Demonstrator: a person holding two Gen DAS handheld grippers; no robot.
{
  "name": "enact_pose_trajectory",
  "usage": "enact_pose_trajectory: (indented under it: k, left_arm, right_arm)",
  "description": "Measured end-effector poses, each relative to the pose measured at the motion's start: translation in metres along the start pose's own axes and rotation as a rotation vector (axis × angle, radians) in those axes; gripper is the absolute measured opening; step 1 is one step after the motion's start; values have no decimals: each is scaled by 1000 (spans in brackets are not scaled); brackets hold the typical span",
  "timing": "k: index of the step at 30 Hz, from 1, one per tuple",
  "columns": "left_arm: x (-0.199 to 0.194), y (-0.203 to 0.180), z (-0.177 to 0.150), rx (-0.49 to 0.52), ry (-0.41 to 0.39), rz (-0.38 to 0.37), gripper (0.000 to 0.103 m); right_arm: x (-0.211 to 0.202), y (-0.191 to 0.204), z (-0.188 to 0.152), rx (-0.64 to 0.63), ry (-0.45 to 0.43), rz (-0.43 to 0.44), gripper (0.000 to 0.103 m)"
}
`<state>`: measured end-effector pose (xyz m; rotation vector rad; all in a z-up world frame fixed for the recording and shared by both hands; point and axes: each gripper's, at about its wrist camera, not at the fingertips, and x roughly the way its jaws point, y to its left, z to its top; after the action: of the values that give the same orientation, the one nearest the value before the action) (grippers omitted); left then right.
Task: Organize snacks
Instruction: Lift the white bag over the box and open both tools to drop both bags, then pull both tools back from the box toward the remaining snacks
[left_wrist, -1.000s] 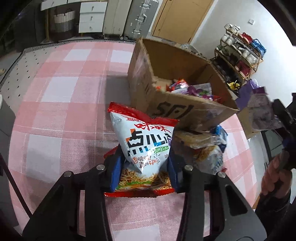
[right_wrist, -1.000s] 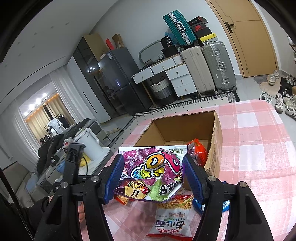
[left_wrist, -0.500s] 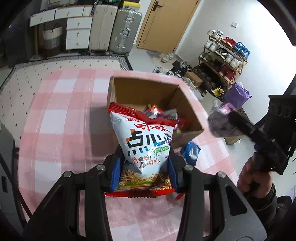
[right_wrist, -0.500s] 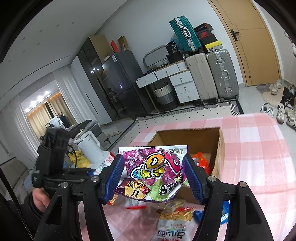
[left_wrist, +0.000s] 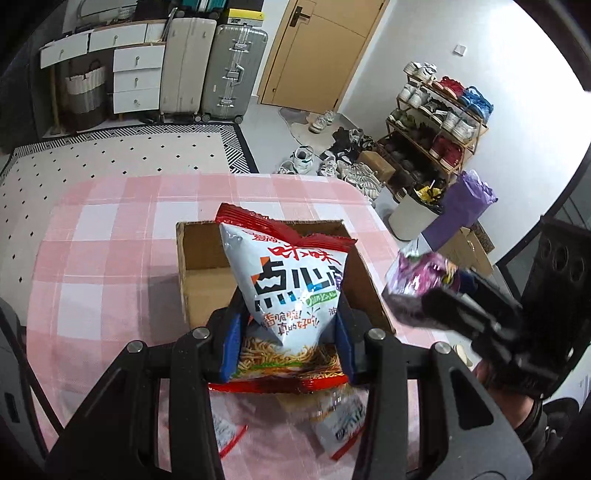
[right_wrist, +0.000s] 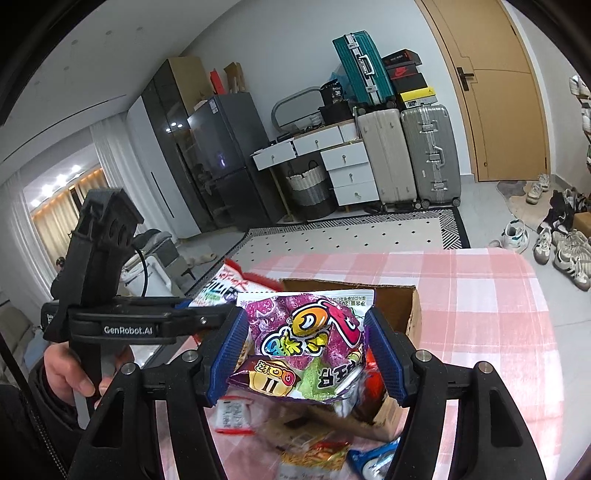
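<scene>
— Left gripper?
— Pinching the white noodle bag by its lower part, blue fingers pressed into both sides. Long axis upright, red top seam tipped away toward the far edge of the worktop. Held above the near wall of the cardboard box, mouth of the box open upward.
— Right gripper?
— Clamped on the purple candy bag, fingers squeezing its left and right edges. Bag crumpled, printed face toward the camera, top seam up, hanging above the box's near right corner.
— Room around?
— Loose packets lying on the worktop by the near edge, just in front of the box. Bare pink check cloth left of and beyond the box, out to the far edge.
</scene>
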<state>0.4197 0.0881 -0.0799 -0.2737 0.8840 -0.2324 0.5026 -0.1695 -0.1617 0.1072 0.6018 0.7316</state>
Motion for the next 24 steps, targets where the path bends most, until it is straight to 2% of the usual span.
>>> enact_pose_trajectory:
  k: [12,14,15,16,19,21,24]
  left_arm:
    - [74,23,6,-68,75,-26,39]
    - [86,28,5,-84,102,-8,48]
    - [91,30,4,-90,119,11,66]
    - [92,32,3,-102,119,42,74]
    - [81,33,-3,-99,89,-4,78]
    - [68,33,-6,-95,60,26,80]
    - [48,30,-13,-92,29,29,80]
  right_arm:
    - [48,-22,-9,-5,39,-46,67]
    - [53,-24,-9,-15,39,-52,77]
    - [55,-24,-10,-20,40,-58,79]
    - [54,-24,-9,-21,33,-50,81]
    - [43,-24,-8,-22,-4,-51,82]
    - [31,-24,-8,-12,-28,-42,84]
    - [10,-24,-10,11,-67,-40,89]
